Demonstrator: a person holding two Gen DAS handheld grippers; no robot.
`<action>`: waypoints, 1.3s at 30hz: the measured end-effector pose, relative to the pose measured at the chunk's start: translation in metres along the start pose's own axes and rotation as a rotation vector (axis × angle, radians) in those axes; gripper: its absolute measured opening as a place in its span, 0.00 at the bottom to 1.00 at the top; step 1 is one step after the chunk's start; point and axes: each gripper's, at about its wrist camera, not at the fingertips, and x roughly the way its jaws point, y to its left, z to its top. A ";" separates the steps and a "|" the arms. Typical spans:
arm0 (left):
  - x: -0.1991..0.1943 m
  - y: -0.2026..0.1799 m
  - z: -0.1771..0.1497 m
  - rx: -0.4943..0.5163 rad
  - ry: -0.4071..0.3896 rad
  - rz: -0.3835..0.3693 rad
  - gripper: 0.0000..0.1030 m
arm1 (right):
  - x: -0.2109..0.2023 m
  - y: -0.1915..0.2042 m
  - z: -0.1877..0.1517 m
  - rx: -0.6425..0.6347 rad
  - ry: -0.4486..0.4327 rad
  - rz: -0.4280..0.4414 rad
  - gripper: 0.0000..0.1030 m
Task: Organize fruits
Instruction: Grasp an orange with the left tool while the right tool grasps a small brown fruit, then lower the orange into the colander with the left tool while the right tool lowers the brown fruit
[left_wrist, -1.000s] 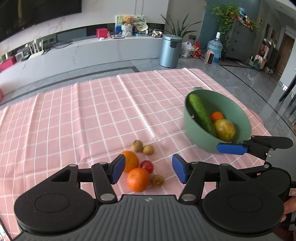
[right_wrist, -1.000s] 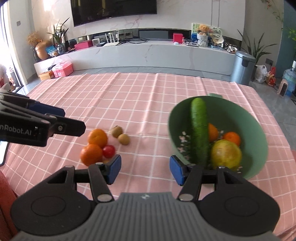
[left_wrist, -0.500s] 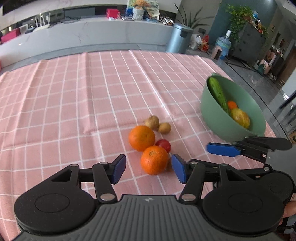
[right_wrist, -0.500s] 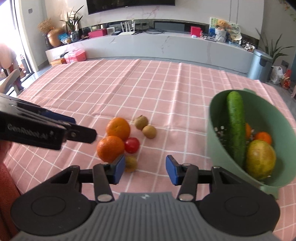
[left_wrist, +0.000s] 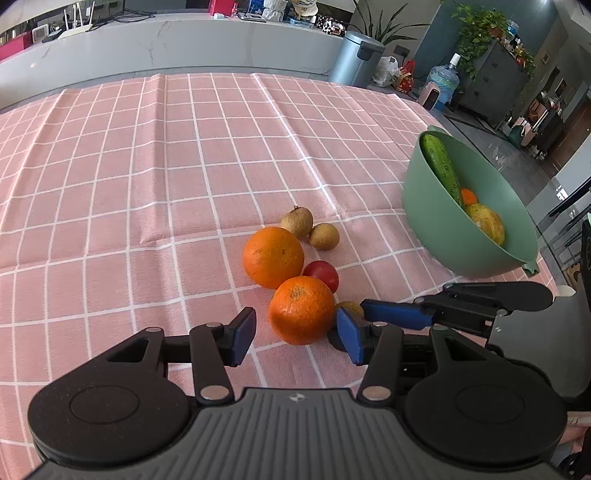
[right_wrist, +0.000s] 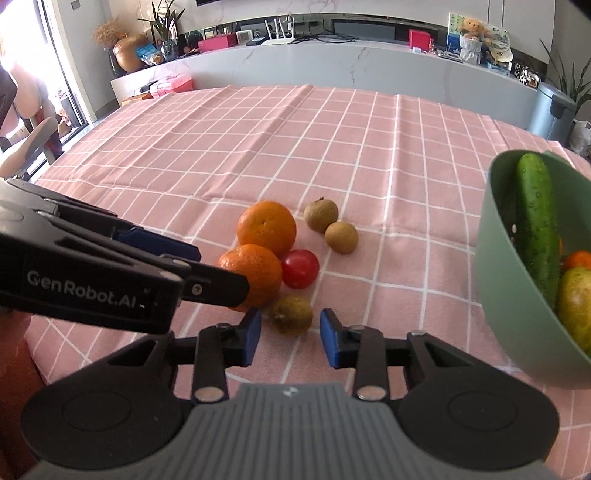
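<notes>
Left wrist view, left tongs (left_wrist: 295, 334): spread, jaws just closing in around the near orange (left_wrist: 301, 309), pads not yet pressing it.
Left wrist view, fruit: far orange (left_wrist: 272, 256), red tomato (left_wrist: 322, 275) and two brown longans (left_wrist: 309, 228) lie close together on the pink checked worktop (left_wrist: 147, 166).
Left wrist view, bowl: green bowl (left_wrist: 458, 240) at right holds a cucumber (left_wrist: 441, 166).
Right wrist view, right tongs (right_wrist: 290, 338): spread, jaws just closing in around a small yellow-green fruit (right_wrist: 291, 315), not touching it.
Right wrist view, bowl: at far right edge.

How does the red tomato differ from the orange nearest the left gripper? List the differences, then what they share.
The orange is bigger than the tomato. The orange is orange with a dull, pitted skin; the tomato is red, smooth and glossy. The orange lies between the left gripper's fingers; the tomato lies beyond. Both are round and rest on the tablecloth.
</notes>
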 end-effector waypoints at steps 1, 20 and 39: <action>0.002 0.000 0.001 -0.005 0.001 -0.003 0.58 | 0.001 0.000 0.000 0.001 0.002 0.002 0.26; 0.008 -0.005 0.000 -0.013 -0.003 0.013 0.44 | -0.016 -0.009 -0.002 -0.002 -0.006 -0.007 0.22; -0.030 -0.122 0.058 0.157 -0.082 -0.155 0.44 | -0.140 -0.095 0.002 0.026 -0.121 -0.156 0.22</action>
